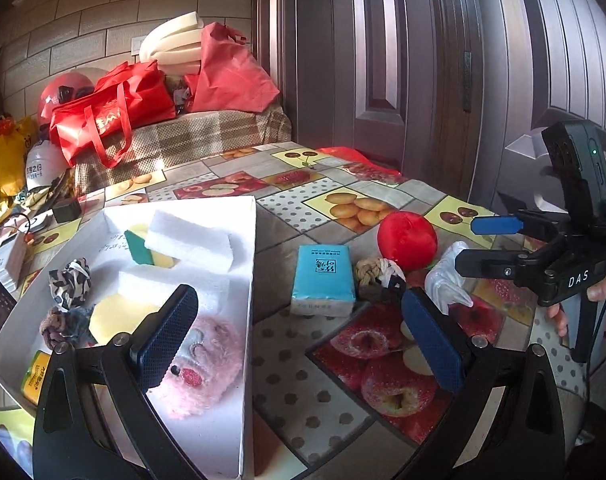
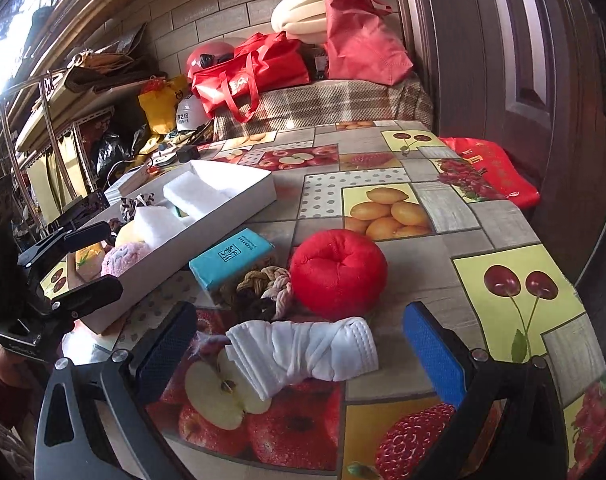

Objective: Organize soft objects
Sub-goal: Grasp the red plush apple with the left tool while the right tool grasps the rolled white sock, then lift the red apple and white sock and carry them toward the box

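Right gripper (image 2: 299, 344) wide open, empty, straddling white cloth (image 2: 303, 354) | left gripper (image 1: 299, 336) open, idle | should pinch cloth's bunched middle, then lift to white box (image 2: 223, 216).

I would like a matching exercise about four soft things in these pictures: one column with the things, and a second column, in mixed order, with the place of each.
Things:
1. pink plush toy
2. red plush apple
3. white cloth bundle
4. blue tissue pack

Places:
A. on the table, between the white box and the braided rope knot
B. in front of the open right gripper
C. inside the white box
D. on the table, just behind the white cloth bundle

Pairs: 1-C, 2-D, 3-B, 4-A
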A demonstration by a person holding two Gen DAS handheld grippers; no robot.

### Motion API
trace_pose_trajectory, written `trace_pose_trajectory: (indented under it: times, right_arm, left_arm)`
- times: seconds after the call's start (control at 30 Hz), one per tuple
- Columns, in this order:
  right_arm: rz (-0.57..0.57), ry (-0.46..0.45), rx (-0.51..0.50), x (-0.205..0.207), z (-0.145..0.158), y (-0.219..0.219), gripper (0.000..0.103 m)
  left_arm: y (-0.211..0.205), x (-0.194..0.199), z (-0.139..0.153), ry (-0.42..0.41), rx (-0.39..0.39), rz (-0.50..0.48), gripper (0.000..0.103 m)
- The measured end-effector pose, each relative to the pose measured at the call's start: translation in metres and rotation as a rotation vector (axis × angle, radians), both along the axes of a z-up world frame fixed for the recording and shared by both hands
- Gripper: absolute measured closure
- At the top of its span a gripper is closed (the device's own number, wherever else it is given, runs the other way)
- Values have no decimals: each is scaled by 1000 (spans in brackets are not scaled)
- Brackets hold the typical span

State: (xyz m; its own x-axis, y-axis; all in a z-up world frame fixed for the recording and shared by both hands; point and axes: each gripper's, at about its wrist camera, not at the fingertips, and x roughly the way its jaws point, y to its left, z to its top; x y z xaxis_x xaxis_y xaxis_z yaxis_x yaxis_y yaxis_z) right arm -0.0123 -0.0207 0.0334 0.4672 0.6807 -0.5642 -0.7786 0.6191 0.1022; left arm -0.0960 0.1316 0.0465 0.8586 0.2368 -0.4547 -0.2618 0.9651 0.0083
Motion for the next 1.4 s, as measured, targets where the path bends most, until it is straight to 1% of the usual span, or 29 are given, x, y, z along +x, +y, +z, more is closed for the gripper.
trace_pose_trajectory:
  times: [0.07, 0.13, 0.23, 0.3, 0.33, 0.4, 0.5, 0.53, 0.6, 0.67, 0.73, 0.8, 0.87, 0.97, 1.0, 1.03, 1.07, 1.1, 1.13, 1.2, 1.27, 1.33, 1.4]
  right_arm:
    - [-9, 4, -58, 3, -7, 8, 0]
    - [-20, 33, -116, 10, -15, 16, 0]
    - [-21, 94, -149, 19, -24, 19, 1]
    - [-4, 96, -136, 17, -23, 15, 29]
    - [2, 83, -139, 14, -22, 12, 29]
    - [12, 65, -136, 9, -18, 4, 37]
    - [-39, 39, -145, 10, -15, -15, 37]
    - [-70, 50, -135, 15, -15, -24, 37]
    - [-141, 101, -91, 31, -16, -42, 37]
    - [-188, 175, -11, 44, -18, -62, 37]
    - [-226, 228, 52, 51, -20, -76, 37]
    - [-248, 268, 111, 55, -22, -88, 37]
    - [-267, 298, 159, 58, -23, -97, 37]
    - [-273, 321, 201, 59, -24, -103, 37]
    - [-271, 326, 206, 59, -24, -103, 37]
    - [-269, 328, 208, 59, -24, -103, 37]
    - [-266, 330, 210, 60, -24, -103, 37]
    - [-264, 331, 211, 60, -24, -103, 37]
    - [-264, 332, 213, 60, -24, -103, 37]
    - [-263, 335, 220, 60, -24, -104, 37]
    - [-264, 338, 231, 61, -24, -107, 37]
    - [-273, 342, 247, 60, -25, -109, 37]
    - [-278, 342, 266, 57, -25, -111, 37]
  left_arm:
    - [1, 2, -2, 17, -10, 1, 0]
    - [3, 6, -4, 39, -26, 5, 0]
    - [6, 8, -7, 45, -59, -4, 0]
    - [6, 12, -8, 52, -77, -16, 0]
    - [4, 15, -8, 59, -83, -26, 0]
    - [0, 21, -10, 75, -91, -51, 1]
    - [-10, 32, -10, 90, -98, -100, 1]
    - [-14, 38, -9, 93, -105, -119, 1]
    - [-22, 55, -9, 98, -103, -149, 1]
    - [-30, 80, -9, 116, -88, -171, 1]
    - [-40, 108, -12, 154, -79, -196, 1]
    - [-49, 132, -15, 181, -68, -201, 1]
    - [-54, 149, -15, 189, -65, -192, 1]
    - [-57, 170, -18, 214, -81, -189, 1]
    - [-58, 176, -19, 230, -80, -186, 2]
    - [-59, 181, -21, 246, -75, -184, 6]
    - [-61, 185, -24, 267, -66, -183, 22]
    - [-63, 188, -26, 287, -54, -181, 42]
    - [-65, 188, -27, 295, -45, -181, 42]
    - [-67, 184, -25, 267, -38, -195, 43]
    - [-67, 175, -19, 211, -27, -188, 43]
    - [-66, 161, -11, 137, -27, -170, 43]
    - [-65, 142, -3, 45, -22, -138, 43]
